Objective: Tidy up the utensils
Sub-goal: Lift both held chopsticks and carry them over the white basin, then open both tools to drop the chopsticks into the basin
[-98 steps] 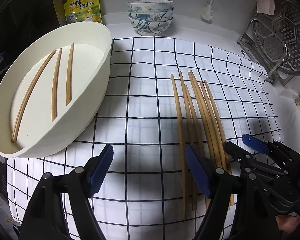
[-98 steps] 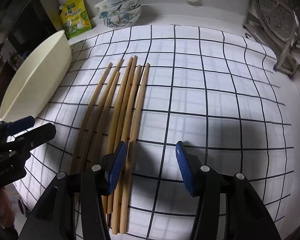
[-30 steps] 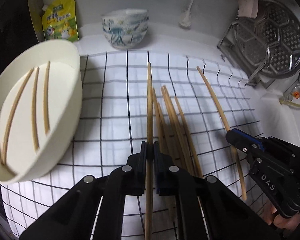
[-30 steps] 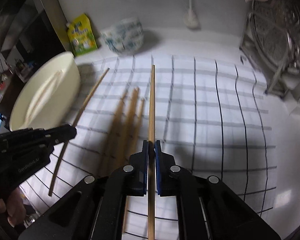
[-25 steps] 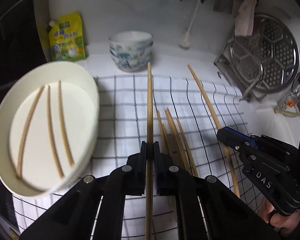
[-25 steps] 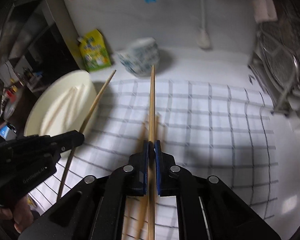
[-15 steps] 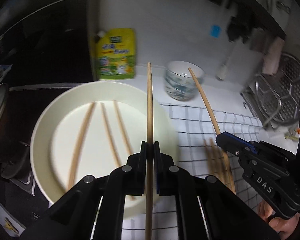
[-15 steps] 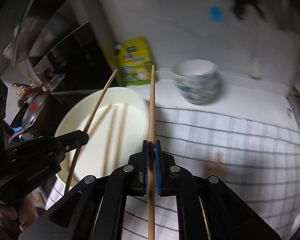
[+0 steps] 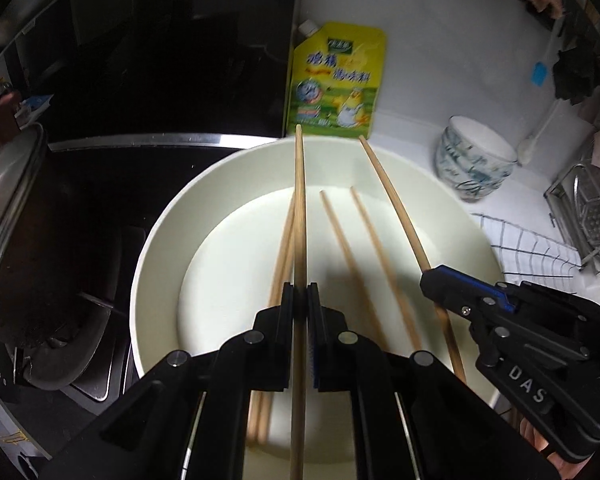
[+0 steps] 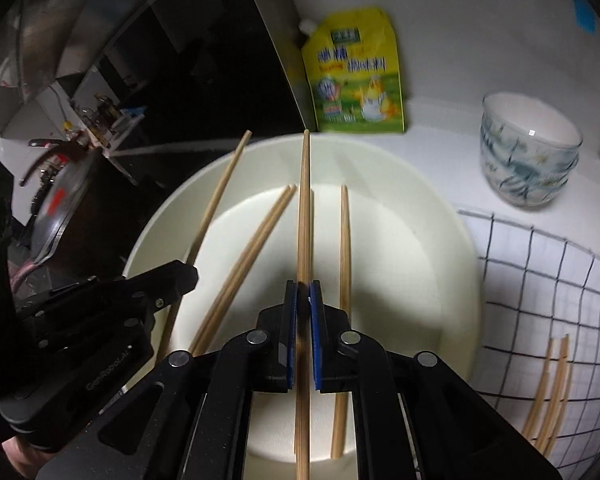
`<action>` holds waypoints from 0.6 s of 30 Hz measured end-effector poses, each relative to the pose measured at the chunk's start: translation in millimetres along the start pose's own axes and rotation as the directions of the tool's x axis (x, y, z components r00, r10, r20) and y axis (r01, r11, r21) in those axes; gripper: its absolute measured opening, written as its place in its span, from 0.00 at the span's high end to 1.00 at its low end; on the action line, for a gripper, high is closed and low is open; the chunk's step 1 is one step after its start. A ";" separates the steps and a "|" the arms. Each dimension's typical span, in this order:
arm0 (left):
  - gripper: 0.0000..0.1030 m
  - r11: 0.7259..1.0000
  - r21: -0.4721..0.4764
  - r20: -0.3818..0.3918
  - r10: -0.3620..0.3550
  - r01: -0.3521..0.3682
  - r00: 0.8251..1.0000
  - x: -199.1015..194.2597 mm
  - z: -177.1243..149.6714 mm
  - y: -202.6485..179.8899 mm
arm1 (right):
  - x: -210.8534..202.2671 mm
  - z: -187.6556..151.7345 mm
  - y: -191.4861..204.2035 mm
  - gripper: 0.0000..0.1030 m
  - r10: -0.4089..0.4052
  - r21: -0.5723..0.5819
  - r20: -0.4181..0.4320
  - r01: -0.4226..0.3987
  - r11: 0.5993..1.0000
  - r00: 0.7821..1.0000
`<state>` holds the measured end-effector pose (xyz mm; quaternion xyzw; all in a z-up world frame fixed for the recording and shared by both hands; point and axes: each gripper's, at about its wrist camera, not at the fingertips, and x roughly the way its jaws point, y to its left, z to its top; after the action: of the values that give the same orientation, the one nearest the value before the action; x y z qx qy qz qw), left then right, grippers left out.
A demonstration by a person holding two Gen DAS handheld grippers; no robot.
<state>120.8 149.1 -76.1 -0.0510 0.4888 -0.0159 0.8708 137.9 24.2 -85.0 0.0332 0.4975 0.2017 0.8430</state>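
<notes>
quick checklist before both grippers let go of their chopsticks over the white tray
1. Left gripper shut on its chopstick: ok.
2. Right gripper shut on its chopstick: ok.
3. Both held chopsticks over the white tray, tips reaching about its far rim: ok.
4. Held chopsticks roughly in line with the three chopsticks lying in the tray: ok.
5. Height of the held chopsticks above the tray floor: cannot tell.
6. More chopsticks on the checked cloth waiting: ok, some remain.
</notes>
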 end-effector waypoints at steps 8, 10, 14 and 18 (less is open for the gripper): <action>0.93 1.000 0.017 -0.056 -0.021 0.022 0.998 23.8 -4.0 7.8 | 28.1 -6.7 -7.1 0.94 -0.037 0.053 -0.060 0.040 0.998 0.998; 0.92 1.000 0.015 -0.063 -0.020 0.021 0.998 26.3 -3.0 8.6 | 29.0 -7.6 -9.7 0.93 -0.048 0.056 -0.063 0.051 0.997 0.997; 0.77 1.000 -0.010 -0.063 -0.017 0.016 0.998 25.0 -1.5 14.4 | 21.4 -8.5 -11.0 0.72 -0.076 0.066 -0.031 0.078 0.995 0.997; 0.43 0.999 -0.039 -0.035 -0.010 0.008 0.999 15.8 -2.1 20.8 | 10.5 -9.2 -7.6 0.72 -0.086 0.058 -0.007 0.086 0.995 0.996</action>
<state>126.8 168.4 -92.8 -0.0697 0.5042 -0.0112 0.8607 136.8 19.9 -100.3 0.0359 0.5062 0.1508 0.8484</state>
